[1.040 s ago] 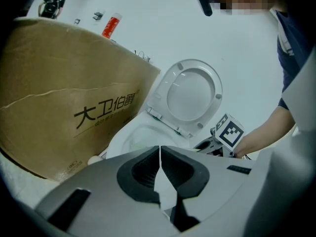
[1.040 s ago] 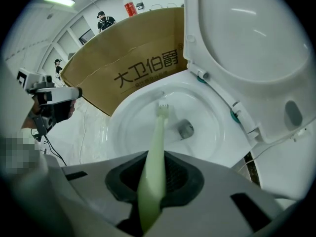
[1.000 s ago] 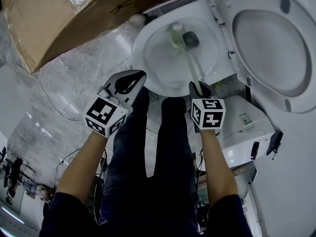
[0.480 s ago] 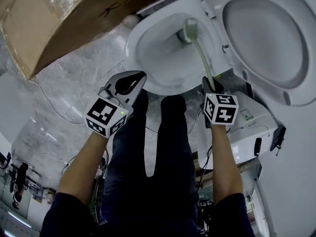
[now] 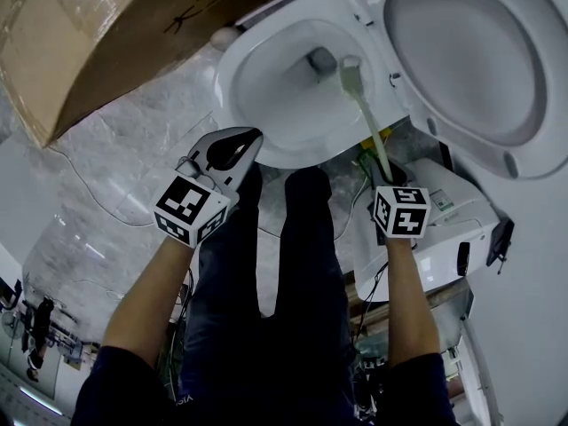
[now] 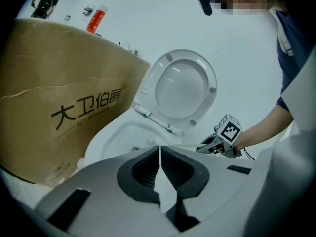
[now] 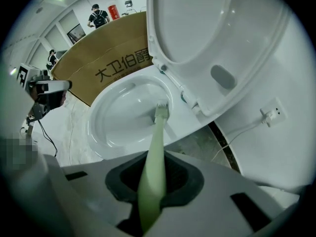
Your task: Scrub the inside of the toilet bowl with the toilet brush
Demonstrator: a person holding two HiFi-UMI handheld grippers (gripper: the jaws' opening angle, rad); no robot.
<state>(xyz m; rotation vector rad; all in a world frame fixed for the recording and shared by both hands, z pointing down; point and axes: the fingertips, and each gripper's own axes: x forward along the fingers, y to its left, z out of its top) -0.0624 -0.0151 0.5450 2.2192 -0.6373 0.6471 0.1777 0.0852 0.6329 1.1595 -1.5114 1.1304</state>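
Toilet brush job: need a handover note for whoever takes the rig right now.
Right tongs: shut on the toilet brush handle. The brush head is down inside the toilet bowl, at the wall on the hinge side.
Left tongs: shut, empty, held in front of the bowl.
The lid is up, and a cardboard box sits beside the bowl.
Done: brush gripped and in the bowl. How much is scrubbed cannot be told.
Left: scrub around the inner wall.
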